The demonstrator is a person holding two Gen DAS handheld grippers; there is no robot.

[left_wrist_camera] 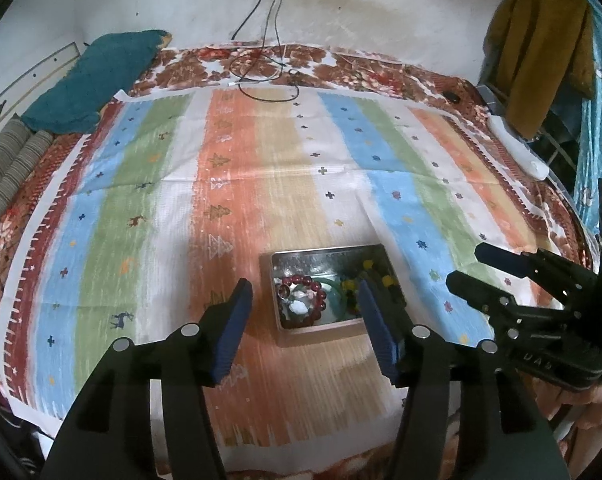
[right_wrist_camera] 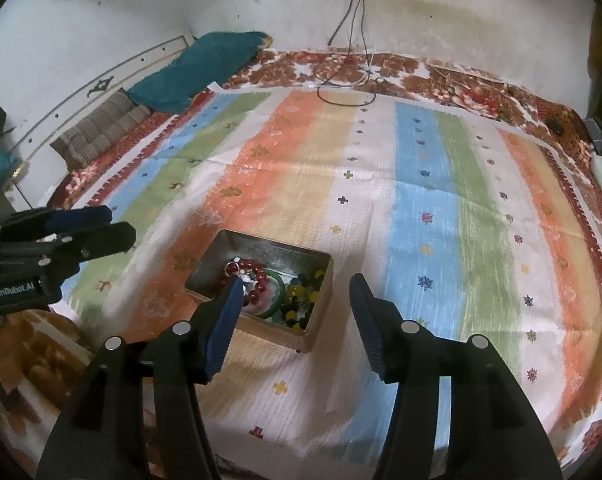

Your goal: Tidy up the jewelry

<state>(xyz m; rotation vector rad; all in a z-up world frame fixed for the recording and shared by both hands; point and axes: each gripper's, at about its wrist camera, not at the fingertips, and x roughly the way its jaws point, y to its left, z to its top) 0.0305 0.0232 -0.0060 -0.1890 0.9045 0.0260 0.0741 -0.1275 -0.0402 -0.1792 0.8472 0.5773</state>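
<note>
A small metal box (left_wrist_camera: 329, 253) (right_wrist_camera: 321, 292) stands open on the striped cloth. Inside lie a dark red bead bracelet (left_wrist_camera: 303, 280) (right_wrist_camera: 257, 270), a green bangle (left_wrist_camera: 335, 290) (right_wrist_camera: 279, 280) and a yellow-and-black bead string (left_wrist_camera: 387, 280) (right_wrist_camera: 301, 292). My left gripper (left_wrist_camera: 303, 292) is open and empty, held above the box with its fingers on either side. My right gripper (right_wrist_camera: 295, 284) is open and empty, above the box's near right corner. Each gripper also shows in the other's view: the right one (left_wrist_camera: 467, 266) at the right edge, the left one (right_wrist_camera: 119, 226) at the left edge.
The striped cloth (left_wrist_camera: 173, 184) (right_wrist_camera: 441, 208) covers a bed with a floral sheet. A teal pillow (left_wrist_camera: 97, 80) (right_wrist_camera: 205, 68) and a rolled striped blanket (left_wrist_camera: 9, 168) lie at the far left. Black cables (left_wrist_camera: 261, 68) (right_wrist_camera: 349, 76) run from the wall. Clothes (left_wrist_camera: 541, 52) hang at the right.
</note>
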